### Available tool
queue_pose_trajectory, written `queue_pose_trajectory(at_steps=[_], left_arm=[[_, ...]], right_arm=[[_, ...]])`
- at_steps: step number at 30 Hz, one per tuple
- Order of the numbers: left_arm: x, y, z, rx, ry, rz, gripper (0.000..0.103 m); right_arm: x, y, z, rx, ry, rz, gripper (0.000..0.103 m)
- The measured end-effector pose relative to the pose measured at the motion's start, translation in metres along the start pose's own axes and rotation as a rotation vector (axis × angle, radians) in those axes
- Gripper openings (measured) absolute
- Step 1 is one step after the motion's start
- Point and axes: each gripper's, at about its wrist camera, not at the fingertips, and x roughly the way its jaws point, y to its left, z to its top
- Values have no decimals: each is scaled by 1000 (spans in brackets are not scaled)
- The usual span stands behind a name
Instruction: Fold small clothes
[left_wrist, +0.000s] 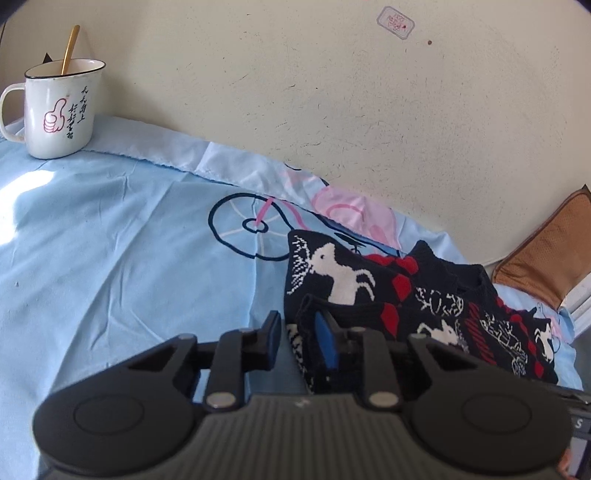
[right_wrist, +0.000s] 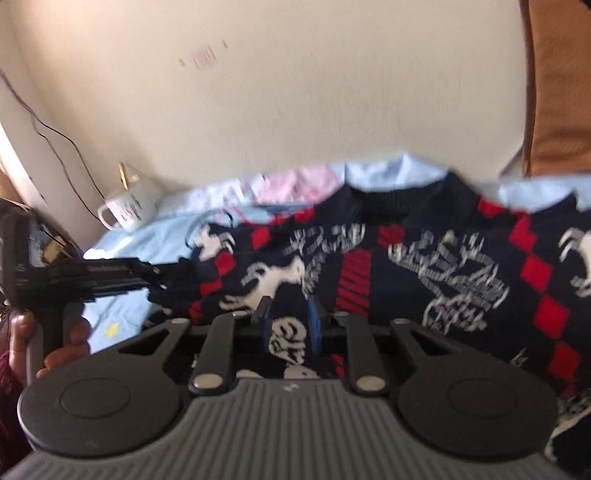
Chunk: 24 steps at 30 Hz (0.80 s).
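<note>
1. The dark patterned sweater (left_wrist: 406, 295) lies spread on the blue bedsheet (left_wrist: 110, 229) by the wall.
2. The left gripper (left_wrist: 295, 328), nearly closed, pinches the sweater's near edge.
3. The right gripper (right_wrist: 290, 319) stands narrowly parted with sweater fabric between its fingers; blur hides any grip.

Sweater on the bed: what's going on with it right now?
A person is folding a dark patterned sweater on a blue sheet, one claw in each hand. The left claw pinches the sweater's edge; the right claw has knit between its fingers, though blur hides how firmly. A mug stands off to the side.
</note>
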Motion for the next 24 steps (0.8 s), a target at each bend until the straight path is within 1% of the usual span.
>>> queue_pose_trajectory(at_steps=[1,2,4,5,6,8,10,14,17,19,22,24], left_arm=[[0,-2,-1,17,-3,12,25],[-1,-3,-1,24,-6,19,25],[-2,-3,-1,30,-7,26,27],[-3,-3,0,28,-7,30,27],[-5,-3,1,25,-9,36,29],[-14,-2,5,18,-35,44,30],[-28,-3,10,9,-69,27,32],[-56,-18,10,30,-116,-2,33],[-81,-35,-9,89,-108,-42,37],[-98,-44,-28,150,-99,-43,38],[-129,-49,-71,238,-68,-47,39],[-148,-47,-99,272,-31,-58,39]], right_arm=[[3,-3,-4,0,-67,13,20],[5,-2,-1,-14,-64,11,19],[-3,-5,5,45,-34,11,19],[-11,-5,5,55,-35,15,21],[-22,-4,2,52,-54,16,24],[-52,-4,-13,35,-99,0,24],[-82,-9,-31,43,-124,-20,25],[-138,-32,-86,99,-142,-68,25],[-177,-41,-128,115,-165,-112,25],[-200,-45,-155,130,-192,-136,25],[-223,-44,-188,139,-221,-145,26],[-232,-42,-204,126,-231,-145,26]])
